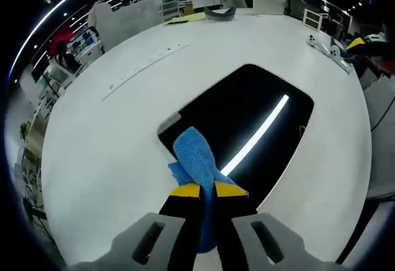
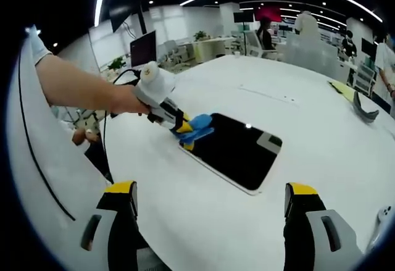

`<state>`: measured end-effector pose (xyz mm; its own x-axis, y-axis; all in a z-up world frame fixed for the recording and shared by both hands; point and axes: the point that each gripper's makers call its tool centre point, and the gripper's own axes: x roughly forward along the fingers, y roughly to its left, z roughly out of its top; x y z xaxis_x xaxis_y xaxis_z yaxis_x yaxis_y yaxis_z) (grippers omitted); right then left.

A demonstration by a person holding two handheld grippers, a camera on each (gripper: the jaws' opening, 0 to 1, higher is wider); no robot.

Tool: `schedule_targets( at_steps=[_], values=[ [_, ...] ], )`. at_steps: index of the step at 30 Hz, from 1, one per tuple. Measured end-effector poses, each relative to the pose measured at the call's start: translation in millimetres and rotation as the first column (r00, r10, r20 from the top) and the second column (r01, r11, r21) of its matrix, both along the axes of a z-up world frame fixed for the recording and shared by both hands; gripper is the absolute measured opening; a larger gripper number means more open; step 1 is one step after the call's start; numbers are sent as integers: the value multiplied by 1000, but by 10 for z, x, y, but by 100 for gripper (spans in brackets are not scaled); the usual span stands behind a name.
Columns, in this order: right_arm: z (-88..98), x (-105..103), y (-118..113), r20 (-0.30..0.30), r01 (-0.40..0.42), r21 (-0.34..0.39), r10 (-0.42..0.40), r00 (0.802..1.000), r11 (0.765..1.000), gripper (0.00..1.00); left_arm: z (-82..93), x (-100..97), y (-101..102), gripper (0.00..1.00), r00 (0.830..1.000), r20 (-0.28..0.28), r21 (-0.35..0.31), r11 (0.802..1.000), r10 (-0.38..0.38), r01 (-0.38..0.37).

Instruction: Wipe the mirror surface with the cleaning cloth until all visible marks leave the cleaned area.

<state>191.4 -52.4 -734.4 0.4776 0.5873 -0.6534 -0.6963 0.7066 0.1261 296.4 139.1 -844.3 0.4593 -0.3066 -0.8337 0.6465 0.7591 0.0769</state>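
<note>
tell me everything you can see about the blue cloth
The blue cloth is a small, woven-looking rag, bunched and folded. The left gripper pinches it between its yellow-tipped jaws. Its free end lies on the near corner of the dark mirror, which lies flat on the white table.

You have no readable text, label, brand or number in either view. The small dark marks along the white table in the left gripper view might be printing, but they are too small and blurred for you to read. The distant monitors show you nothing legible.
</note>
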Motion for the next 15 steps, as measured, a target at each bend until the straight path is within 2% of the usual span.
schedule_targets(
  at_steps=[15],
  values=[
    [27, -30, -19, 12, -19, 7, 19, 1000, 1000, 99, 2, -155, -13, 3, 1000, -5, 6, 1000, 11, -11]
  ],
)
